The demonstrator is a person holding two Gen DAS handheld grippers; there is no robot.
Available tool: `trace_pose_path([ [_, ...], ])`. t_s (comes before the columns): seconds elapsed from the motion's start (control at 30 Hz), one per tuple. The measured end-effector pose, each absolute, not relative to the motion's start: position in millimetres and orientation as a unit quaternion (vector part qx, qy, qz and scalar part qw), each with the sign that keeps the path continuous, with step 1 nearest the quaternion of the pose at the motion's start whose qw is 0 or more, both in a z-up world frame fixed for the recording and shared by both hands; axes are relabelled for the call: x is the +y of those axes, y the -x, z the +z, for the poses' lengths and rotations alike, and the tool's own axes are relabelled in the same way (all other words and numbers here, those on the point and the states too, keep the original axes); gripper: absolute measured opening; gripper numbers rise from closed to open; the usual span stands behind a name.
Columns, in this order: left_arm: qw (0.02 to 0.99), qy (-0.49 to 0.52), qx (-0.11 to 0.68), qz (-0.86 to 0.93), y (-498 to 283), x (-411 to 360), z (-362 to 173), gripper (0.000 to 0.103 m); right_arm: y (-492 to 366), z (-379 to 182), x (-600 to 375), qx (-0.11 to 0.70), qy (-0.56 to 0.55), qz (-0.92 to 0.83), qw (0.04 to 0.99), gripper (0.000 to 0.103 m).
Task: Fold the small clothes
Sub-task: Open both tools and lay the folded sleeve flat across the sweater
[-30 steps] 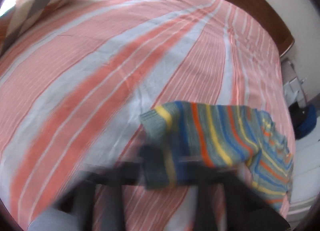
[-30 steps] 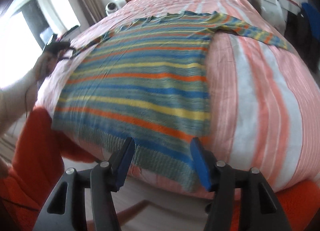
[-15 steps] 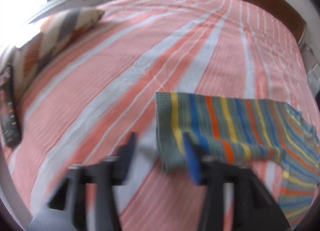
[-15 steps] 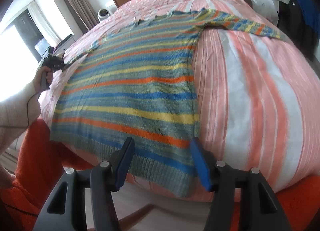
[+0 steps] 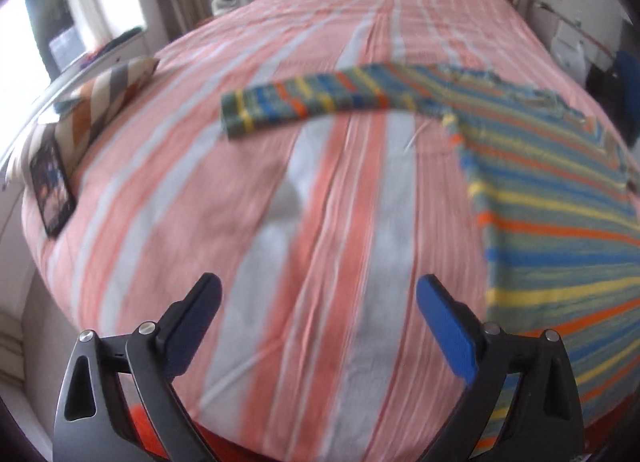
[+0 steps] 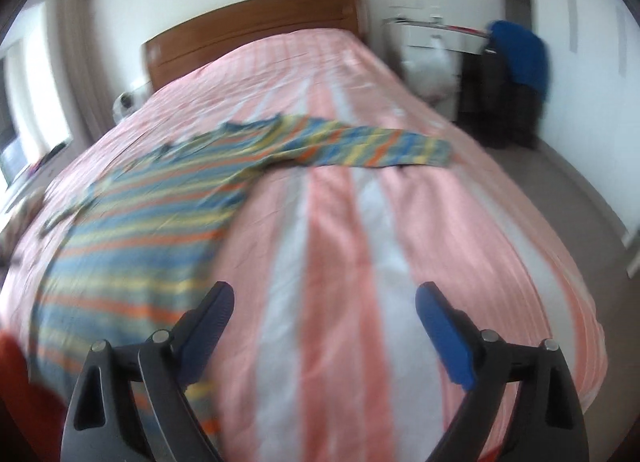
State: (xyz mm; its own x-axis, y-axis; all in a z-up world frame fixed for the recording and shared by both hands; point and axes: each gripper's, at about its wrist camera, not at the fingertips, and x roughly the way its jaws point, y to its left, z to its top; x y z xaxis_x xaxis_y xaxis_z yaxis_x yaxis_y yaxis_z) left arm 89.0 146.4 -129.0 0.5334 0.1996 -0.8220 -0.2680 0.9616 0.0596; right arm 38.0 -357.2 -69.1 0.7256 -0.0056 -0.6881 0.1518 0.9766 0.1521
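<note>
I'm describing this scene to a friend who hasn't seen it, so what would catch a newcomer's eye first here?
First, the striped sweater in blue, yellow and orange, spread flat on the pink-and-white striped bedspread, with one sleeve stretched out toward the patterned pillow at the bed's edge. Next, the left gripper and right gripper in the foreground, whose jaws have just been opening and stand wide over bare bedspread with nothing between them.
</note>
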Motion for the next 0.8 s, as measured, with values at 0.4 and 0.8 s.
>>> trace_pose_path([
  [0.4,0.877,0.094,0.451,0.137,-88.8,158.2,-162.7,0.103,-40.5,-109.1,-353.1,0.400,-0.069,-0.064,0.912,0.103],
  [0.8,0.881,0.085,0.446,0.134,-87.6,157.4,-164.9,0.103,-37.4,-117.8,-342.6,0.398,-0.045,-0.077,0.913,0.103],
])
